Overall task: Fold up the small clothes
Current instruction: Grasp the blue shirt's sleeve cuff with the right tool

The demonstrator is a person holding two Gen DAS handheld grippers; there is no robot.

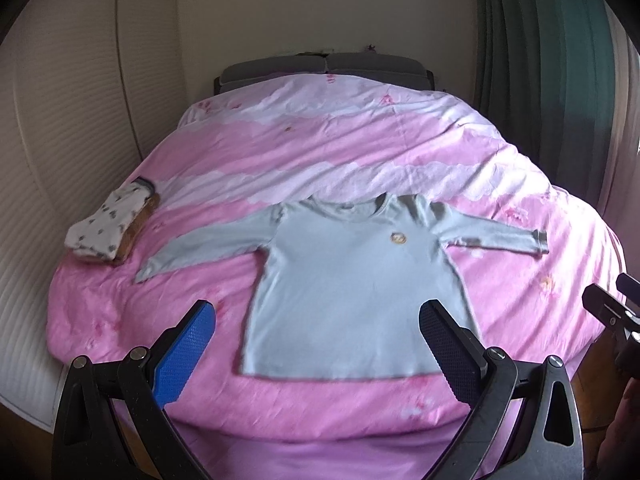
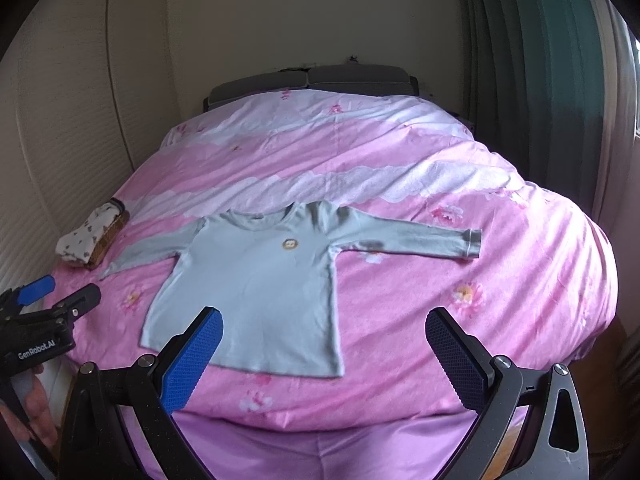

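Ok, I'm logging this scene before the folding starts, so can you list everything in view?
long-sleeved shirt: one, pale blue-grey with a small round badge on the chest, spread flat with both sleeves out, near the foot of the bed.
folded clothes: one small pile, white with grey print on top and something brown beneath, at the bed's left edge.
duvet: one, pink with white bands and flowers, covering the bed.
headboard: one, grey, at the far end against the wall.
curtain: one, dark green, right of the bed.
wardrobe: cream, left of the bed.
left gripper: fingers open, empty, above the shirt's hem.
right gripper: fingers open, empty, above the hem's right corner.
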